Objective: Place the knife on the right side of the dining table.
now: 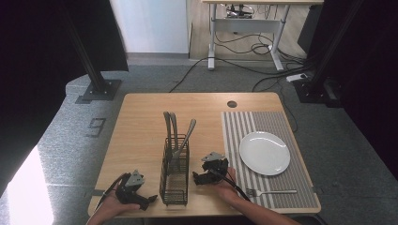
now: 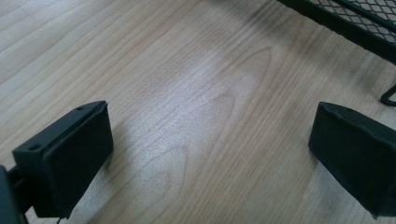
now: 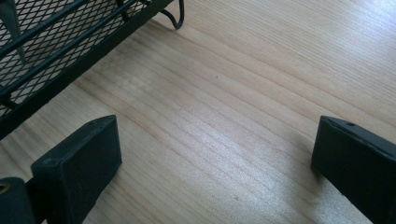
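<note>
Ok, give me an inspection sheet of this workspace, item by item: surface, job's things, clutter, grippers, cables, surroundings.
Surface: wooden table, striped placemat on its right part.
Job's things: black mesh caddy near the front edge, holding three upright utensils; white plate on the placemat; fork lying on the placemat in front of the plate.
Clutter: nothing seen.
Grippers: left gripper left of the caddy, jaws open, nothing between them; right gripper right of the caddy, jaws open, nothing between them.
Cables: one trails from each gripper; more lie on the floor beyond the table.
Surroundings: grey carpet, black frame posts, a desk behind.
</note>
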`<control>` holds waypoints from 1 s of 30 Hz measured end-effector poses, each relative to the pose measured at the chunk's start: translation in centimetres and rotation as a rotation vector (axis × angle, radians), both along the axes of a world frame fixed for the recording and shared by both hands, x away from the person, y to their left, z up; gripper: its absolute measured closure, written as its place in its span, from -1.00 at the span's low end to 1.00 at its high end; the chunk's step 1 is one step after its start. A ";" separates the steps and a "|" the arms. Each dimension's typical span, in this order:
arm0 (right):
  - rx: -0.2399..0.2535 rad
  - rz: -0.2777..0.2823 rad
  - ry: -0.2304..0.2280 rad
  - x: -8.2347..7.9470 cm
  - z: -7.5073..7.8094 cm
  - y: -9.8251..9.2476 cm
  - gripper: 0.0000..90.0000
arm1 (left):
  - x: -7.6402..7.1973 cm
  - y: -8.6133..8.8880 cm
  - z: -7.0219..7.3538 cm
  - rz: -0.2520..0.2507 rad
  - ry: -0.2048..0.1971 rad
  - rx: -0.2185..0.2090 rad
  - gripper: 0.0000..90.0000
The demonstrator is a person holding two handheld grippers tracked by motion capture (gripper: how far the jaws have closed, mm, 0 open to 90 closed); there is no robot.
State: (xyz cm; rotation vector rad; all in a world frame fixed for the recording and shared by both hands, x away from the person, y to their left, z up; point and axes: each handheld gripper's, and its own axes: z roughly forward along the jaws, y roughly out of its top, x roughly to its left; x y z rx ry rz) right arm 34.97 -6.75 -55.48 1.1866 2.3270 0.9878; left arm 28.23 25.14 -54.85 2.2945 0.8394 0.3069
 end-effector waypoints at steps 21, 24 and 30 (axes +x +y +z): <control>0.108 -0.050 0.005 0.0 1.7 -0.9 -0.84 | 0.0 0.0 0.0 -0.002 0.000 0.000 -1.00; 0.149 -0.053 -0.011 -0.2 2.8 -1.2 -0.82 | 0.0 0.0 0.0 -0.002 0.000 0.000 -1.00; 0.202 -0.055 -0.025 -0.2 4.6 -2.1 -0.79 | 0.0 0.0 0.0 -0.003 0.000 0.000 -1.00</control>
